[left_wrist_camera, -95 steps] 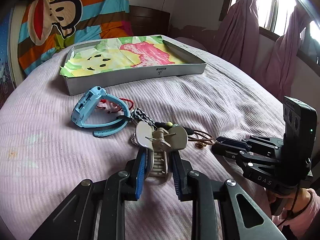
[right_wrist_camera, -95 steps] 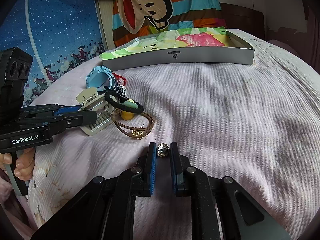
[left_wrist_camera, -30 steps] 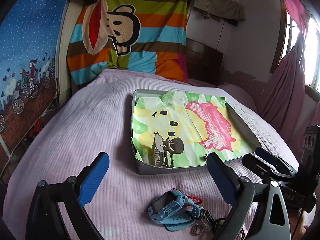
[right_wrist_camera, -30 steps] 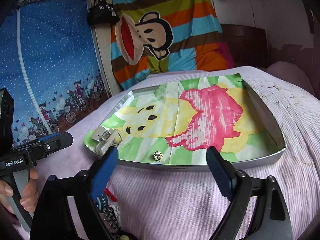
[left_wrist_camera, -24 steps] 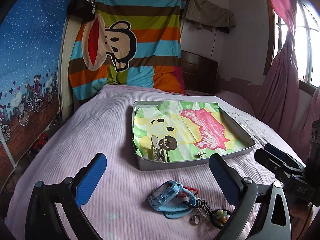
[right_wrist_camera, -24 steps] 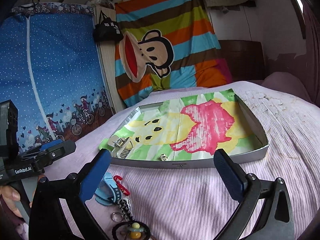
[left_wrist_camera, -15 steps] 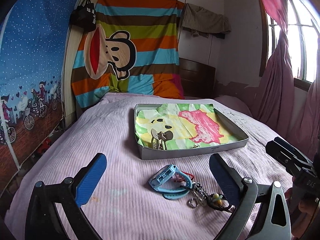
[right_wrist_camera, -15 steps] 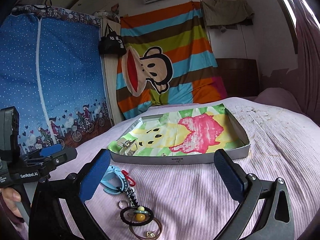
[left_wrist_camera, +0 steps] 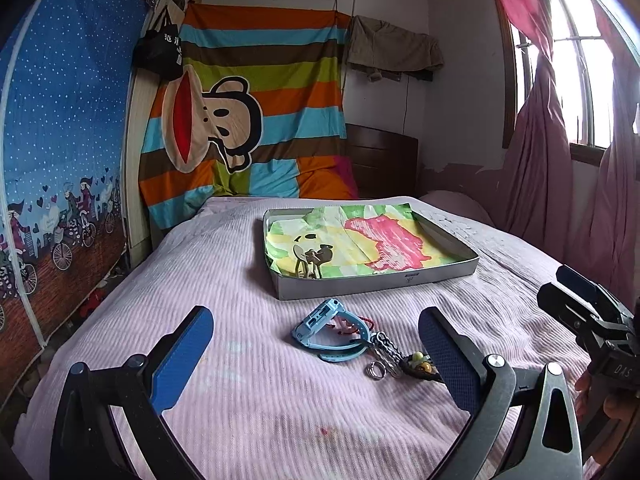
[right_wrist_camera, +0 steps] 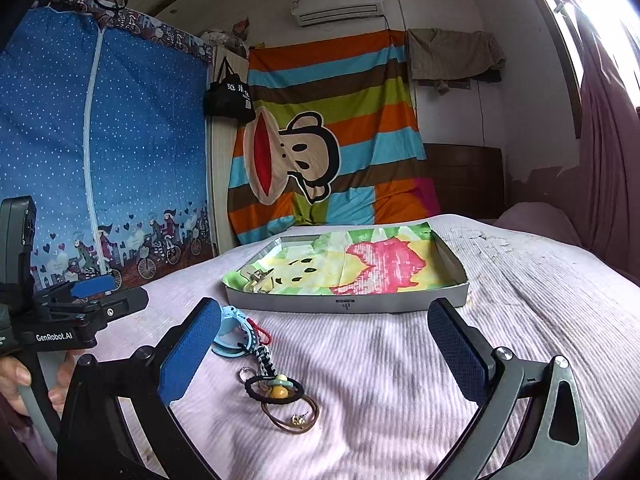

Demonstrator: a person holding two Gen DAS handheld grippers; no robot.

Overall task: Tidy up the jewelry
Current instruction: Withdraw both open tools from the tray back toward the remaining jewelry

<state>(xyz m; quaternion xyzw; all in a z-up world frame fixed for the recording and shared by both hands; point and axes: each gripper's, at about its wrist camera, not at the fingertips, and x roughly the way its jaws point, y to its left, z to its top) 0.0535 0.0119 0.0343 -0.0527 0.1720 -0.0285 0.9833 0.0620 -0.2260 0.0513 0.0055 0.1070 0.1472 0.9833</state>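
Observation:
The grey tray (left_wrist_camera: 404, 280) (right_wrist_camera: 348, 304), lined with a bright cloth, sits mid-bed with a hair claw clip (left_wrist_camera: 310, 260) (right_wrist_camera: 258, 276) in its near-left corner. In front of it lies a pile: blue watch (left_wrist_camera: 324, 328) (right_wrist_camera: 234, 332), red cord (left_wrist_camera: 360, 322), braided keychain (left_wrist_camera: 386, 352) (right_wrist_camera: 262, 354), black hair tie with a yellow bead (right_wrist_camera: 276, 390), brown band (right_wrist_camera: 296, 416). My left gripper (left_wrist_camera: 316, 320) hangs open and empty above the pile's near side. My right gripper (right_wrist_camera: 324, 316) is open wide and empty, right of the pile.
The bed's pink ribbed cover (left_wrist_camera: 224, 280) runs wide around the tray. A striped cartoon sheet (left_wrist_camera: 248, 120) hangs behind the bed, a blue wardrobe cover (right_wrist_camera: 100, 160) stands on the left and pink curtains (left_wrist_camera: 536, 160) on the right. A hand (right_wrist_camera: 16, 376) holds the left gripper's handle.
Both grippers have drawn back from the tray, which now looks farther off. The claw clip stays in the tray. The pile has come into view between the fingers.

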